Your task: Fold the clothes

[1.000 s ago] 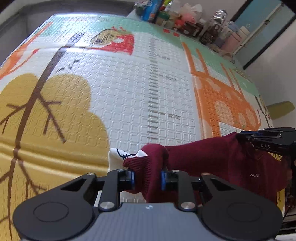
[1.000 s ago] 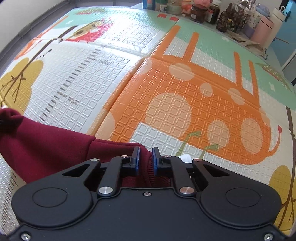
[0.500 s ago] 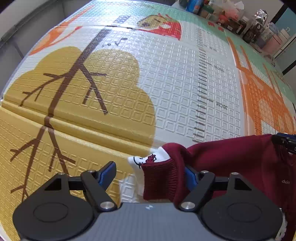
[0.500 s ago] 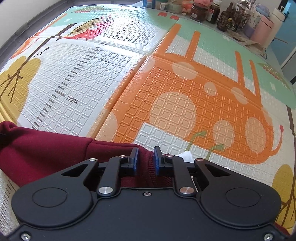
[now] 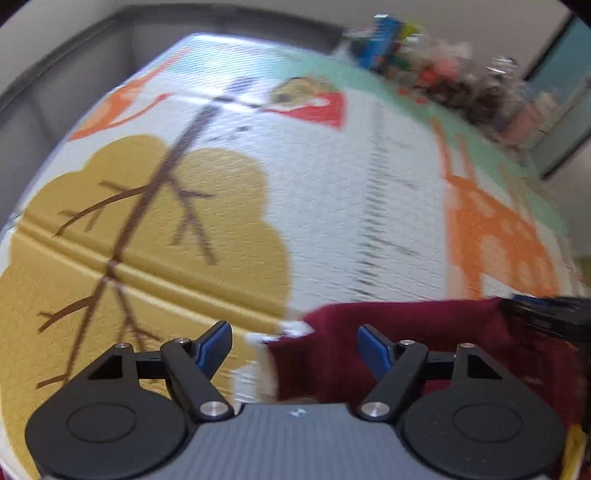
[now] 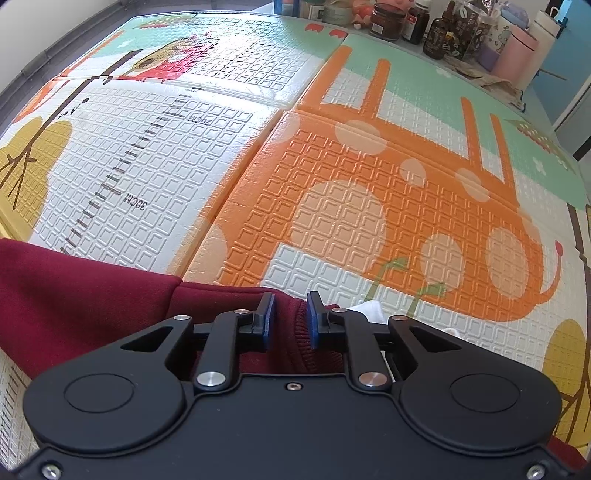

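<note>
Nearest to us in the left wrist view, our left tool stands with its jaws spread wide; they have just been opening, and the ribbed cuff of the maroon sweatshirt lies between the blue pads without either pad pressing on it, so that end is let go. In the right wrist view our right tool has its jaws drawn close on a ribbed maroon edge of the same sweatshirt, the pads pinching the cloth. The garment lies on the play mat, along its near edge just ahead of both tools, with a bit of white fabric peeping out beside the right tool. The left picture is smeared with motion, so we cannot say for sure how flat the cuff has settled. We judge the step in hand to be the laying-down of a fold: one end is released, the other is yet to be released. The next move seems to call for the right tool to set its edge down square with the rest and open, while the left one seeks a fresh hold for the following fold. Beyond the sweatshirt the mat stretches away with its yellow tree, ruler marks and orange giraffe, and at the far edge stand jars and bottles.
</note>
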`<state>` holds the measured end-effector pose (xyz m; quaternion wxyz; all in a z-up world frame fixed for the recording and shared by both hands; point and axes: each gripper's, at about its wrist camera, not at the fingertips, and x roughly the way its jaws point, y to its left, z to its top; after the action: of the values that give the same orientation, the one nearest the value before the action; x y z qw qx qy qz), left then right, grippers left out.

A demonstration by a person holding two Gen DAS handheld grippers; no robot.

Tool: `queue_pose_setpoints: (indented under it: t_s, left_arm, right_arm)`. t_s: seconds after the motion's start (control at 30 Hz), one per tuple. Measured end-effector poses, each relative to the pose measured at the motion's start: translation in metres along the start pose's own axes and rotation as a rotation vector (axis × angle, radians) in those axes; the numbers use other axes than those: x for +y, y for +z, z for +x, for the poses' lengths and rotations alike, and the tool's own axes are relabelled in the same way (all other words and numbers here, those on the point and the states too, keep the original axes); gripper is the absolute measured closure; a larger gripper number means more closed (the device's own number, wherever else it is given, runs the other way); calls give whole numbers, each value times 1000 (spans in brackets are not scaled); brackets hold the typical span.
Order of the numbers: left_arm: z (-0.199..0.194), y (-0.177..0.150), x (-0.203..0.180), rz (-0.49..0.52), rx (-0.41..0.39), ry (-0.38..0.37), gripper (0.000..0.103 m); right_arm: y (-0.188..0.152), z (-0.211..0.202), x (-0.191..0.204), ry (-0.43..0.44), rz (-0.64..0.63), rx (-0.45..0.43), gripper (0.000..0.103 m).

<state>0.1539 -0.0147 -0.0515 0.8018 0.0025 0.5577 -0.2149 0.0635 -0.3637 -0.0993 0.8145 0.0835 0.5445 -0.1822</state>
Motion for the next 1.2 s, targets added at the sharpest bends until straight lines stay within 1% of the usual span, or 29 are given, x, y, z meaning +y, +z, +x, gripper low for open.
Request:
queue_pose_setpoints:
  t_s: [0.03, 0.1, 0.2, 0.3, 0.47, 0.5, 0.53, 0.6, 0.67, 0.7, 0.73, 0.83, 1.0, 1.07, 1.1, 1.13, 1.17, 1.2]
  left_arm:
    - [0, 0, -7, 21, 5, -14, 26]
    - [2, -2, -20, 63, 15, -14, 26]
    - [7, -6, -31, 89, 43, -57, 28]
    - [14, -11, -37, 100, 52, -95, 28]
    - [39, -10, -25, 55, 86, -94, 29]
    - [46, -10, -22, 43, 103, -74, 32]
    - [53, -11, -17, 30, 125, -46, 37]
    - [62, -13, -8, 25, 138, -10, 46]
    - [61, -13, 1, 5, 128, -29, 48]
    - [60, -13, 4, 0, 128, -34, 51]
    - [60, -13, 7, -3, 130, -36, 57]
    - [58, -12, 14, -5, 137, -37, 58]
    - [54, -9, 12, 24, 142, 13, 58]
    - [54, -9, 11, 44, 142, 50, 57]
    - [54, -10, 11, 53, 145, 71, 47]
    - [54, -10, 11, 63, 142, 102, 28]
    - [54, -11, 12, 73, 137, 136, 26]
    - [53, -12, 13, 71, 135, 135, 29]
  right_arm:
    - [0, 0, 0, -1, 0, 0, 87]
    - [0, 0, 1, -6, -4, 0, 87]
    - [0, -1, 2, -10, -4, 0, 87]
    - [0, -2, 1, -10, 0, -1, 87]
    - [-1, -2, 0, -12, 6, 0, 87]
    - [-1, -1, 1, -14, 7, 0, 87]
    - [-1, -1, 1, -15, 7, 1, 87]
    - [-1, 0, 1, -18, 4, 2, 87]
    - [-1, 1, 2, -20, 1, 4, 87]
    - [-1, 1, 2, -21, 0, 5, 87]
    - [0, 2, 2, -21, -1, 7, 87]
    - [0, 3, 1, -20, 1, 9, 87]
    - [0, 3, 1, -18, 2, 9, 87]
    - [0, 4, 1, -17, 2, 9, 87]
    - [0, 4, 0, -16, 3, 8, 87]
    - [-1, 4, 0, -15, 3, 8, 87]
    - [-1, 4, 0, -15, 3, 8, 87]
    - [-1, 4, 0, -13, 4, 8, 87]
